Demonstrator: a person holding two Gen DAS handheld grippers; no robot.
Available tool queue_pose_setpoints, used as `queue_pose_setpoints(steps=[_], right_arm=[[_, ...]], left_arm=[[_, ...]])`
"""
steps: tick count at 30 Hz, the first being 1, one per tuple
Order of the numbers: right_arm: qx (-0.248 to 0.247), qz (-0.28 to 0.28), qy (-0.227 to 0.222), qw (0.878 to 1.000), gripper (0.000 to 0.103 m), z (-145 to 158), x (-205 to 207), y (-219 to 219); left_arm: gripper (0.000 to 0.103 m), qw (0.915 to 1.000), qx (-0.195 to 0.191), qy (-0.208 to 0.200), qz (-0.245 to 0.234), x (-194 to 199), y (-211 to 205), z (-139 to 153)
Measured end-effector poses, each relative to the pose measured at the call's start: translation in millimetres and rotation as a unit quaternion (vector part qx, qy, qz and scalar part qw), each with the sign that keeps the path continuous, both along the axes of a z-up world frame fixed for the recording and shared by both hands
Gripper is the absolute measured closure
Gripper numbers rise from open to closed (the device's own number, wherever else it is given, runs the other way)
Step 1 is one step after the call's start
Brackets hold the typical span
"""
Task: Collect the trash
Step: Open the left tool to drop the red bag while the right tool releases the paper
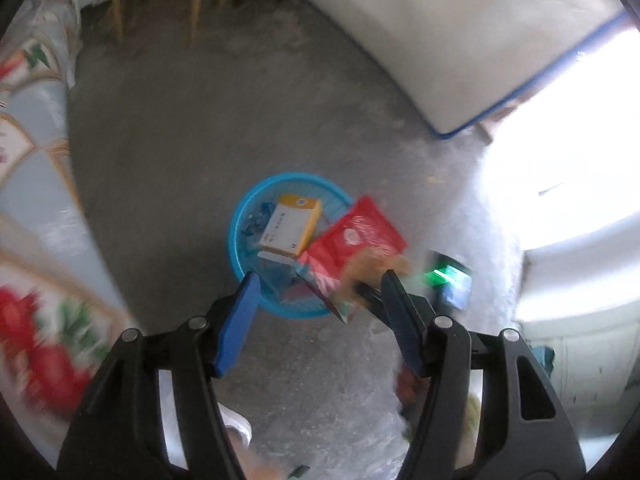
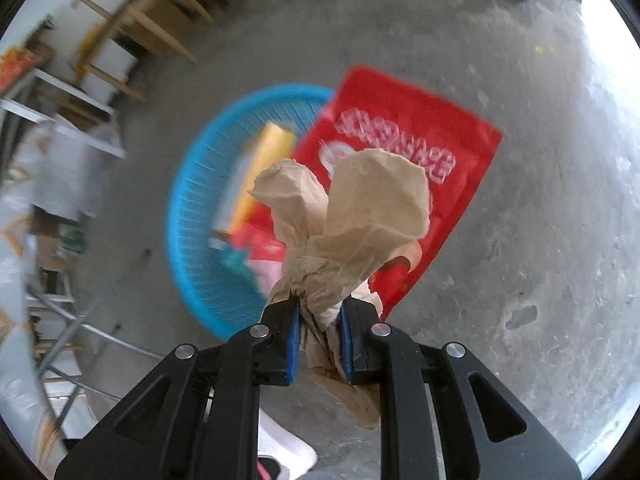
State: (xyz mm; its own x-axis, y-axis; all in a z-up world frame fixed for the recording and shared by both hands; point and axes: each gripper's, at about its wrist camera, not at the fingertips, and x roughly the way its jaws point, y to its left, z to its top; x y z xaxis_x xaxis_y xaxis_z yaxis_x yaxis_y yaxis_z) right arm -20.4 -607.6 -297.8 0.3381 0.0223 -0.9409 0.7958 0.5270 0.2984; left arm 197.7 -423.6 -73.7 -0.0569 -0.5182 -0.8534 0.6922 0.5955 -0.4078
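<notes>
With a yellow box (image 1: 290,226) and red pouch (image 1: 356,240) already at the blue basket (image 1: 240,248), the left gripper (image 1: 320,312) hung spread and empty while the right gripper (image 2: 320,340) pinched crumpled brown paper (image 2: 360,216), not yet dropped in.

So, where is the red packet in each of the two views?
Left wrist view: the red packet lies right of centre, across the right rim of the blue basket.
Right wrist view: it is upper right of centre, behind the brown paper.
Shared landmark: the blue basket.
</notes>
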Motion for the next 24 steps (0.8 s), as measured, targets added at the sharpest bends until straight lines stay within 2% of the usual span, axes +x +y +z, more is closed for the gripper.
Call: queue_pose_setpoints(steps=[5,8,10,15,20,24], right_arm=[[0.025,0.005,0.026,0.999,0.086,-38,19,-10],[0.034,0.009,0.030,0.999,0.086,-50,32,-11],[0.048,0.015,0.036,0.998,0.087,-60,41,-8],[0.034,0.041,0.061,0.997,0.087,-74,71,3],[0.044,0.038,0.074,0.996,0.087,-96,96,6],[0.035,0.036,0.075,0.996,0.086,-97,105,9]], left_arm=[[0.044,0.9982,-0.050,-0.033,0.000,-21,74,55],[0.044,0.9961,-0.072,-0.046,0.020,-31,121,74],[0.044,0.9947,-0.078,-0.056,0.036,-33,145,78],[0.044,0.9911,-0.078,-0.061,0.089,-38,196,80],[0.044,0.9860,-0.074,-0.072,0.130,-37,233,80],[0.044,0.9830,-0.080,-0.068,0.151,-34,256,75]])
